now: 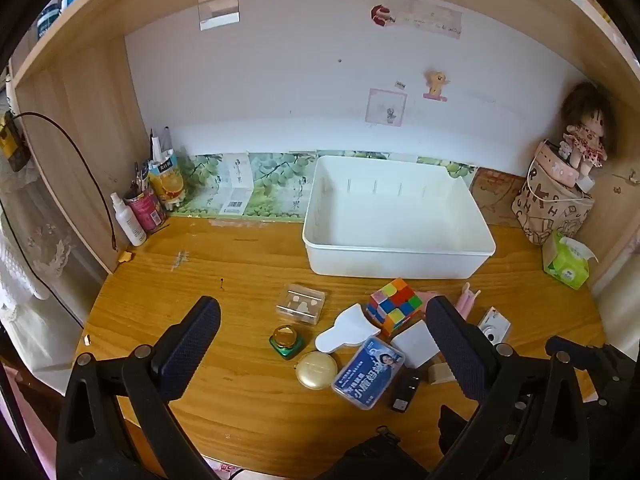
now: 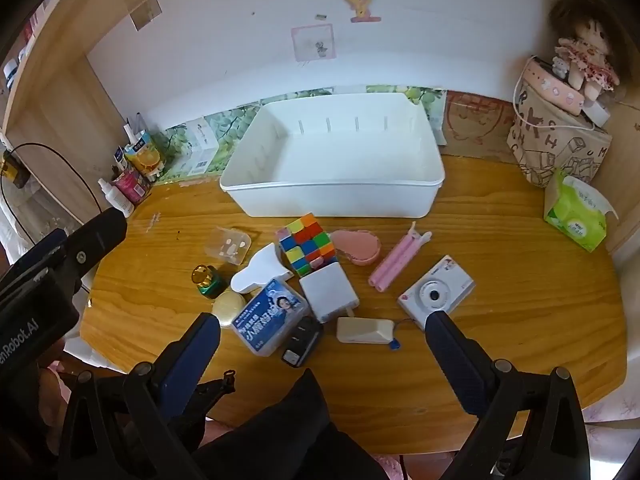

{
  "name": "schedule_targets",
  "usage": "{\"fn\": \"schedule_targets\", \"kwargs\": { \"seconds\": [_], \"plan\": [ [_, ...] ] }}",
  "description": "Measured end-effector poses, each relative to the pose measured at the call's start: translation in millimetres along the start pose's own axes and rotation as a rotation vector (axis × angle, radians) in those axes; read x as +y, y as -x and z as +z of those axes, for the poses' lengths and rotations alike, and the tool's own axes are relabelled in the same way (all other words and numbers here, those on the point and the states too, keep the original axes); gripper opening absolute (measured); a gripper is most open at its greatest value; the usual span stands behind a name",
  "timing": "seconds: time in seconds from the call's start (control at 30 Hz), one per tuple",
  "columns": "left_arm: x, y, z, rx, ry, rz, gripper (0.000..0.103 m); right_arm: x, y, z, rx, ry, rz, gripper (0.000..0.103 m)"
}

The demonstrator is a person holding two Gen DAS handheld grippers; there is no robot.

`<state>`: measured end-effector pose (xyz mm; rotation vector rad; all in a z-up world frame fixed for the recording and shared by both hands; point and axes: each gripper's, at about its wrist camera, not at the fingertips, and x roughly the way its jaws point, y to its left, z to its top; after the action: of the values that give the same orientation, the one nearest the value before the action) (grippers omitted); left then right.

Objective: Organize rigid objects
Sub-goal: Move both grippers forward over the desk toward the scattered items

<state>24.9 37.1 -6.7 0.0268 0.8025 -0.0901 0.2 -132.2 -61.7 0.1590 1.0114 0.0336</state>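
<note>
We are looking at a wooden desk (image 2: 500,280) carrying a white bin (image 2: 332,196) toward the back — in front of it a colour cube (image 2: 306,246), a white camera (image 2: 436,292), a pink tube (image 2: 394,262) and a blue-labelled box (image 2: 270,316) are lying close together. A green tissue pack (image 2: 574,216) is sitting at the right edge, and a white spray bottle (image 1: 129,220) is standing at the left.

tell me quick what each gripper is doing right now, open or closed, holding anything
Left gripper: open wide, holding nothing, above the small items on the desk.
Right gripper: open wide, holding nothing, above the desk.
</note>
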Motion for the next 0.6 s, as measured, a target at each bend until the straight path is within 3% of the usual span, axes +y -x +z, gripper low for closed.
{"fn": "schedule_targets", "kwargs": {
  "seconds": [0.6],
  "plan": [
    [54, -42, 16, 0.141, -0.007, -0.164, 0.102, 52, -25, 11, 0.105, -0.087, -0.096, 0.103]
  ]
}}
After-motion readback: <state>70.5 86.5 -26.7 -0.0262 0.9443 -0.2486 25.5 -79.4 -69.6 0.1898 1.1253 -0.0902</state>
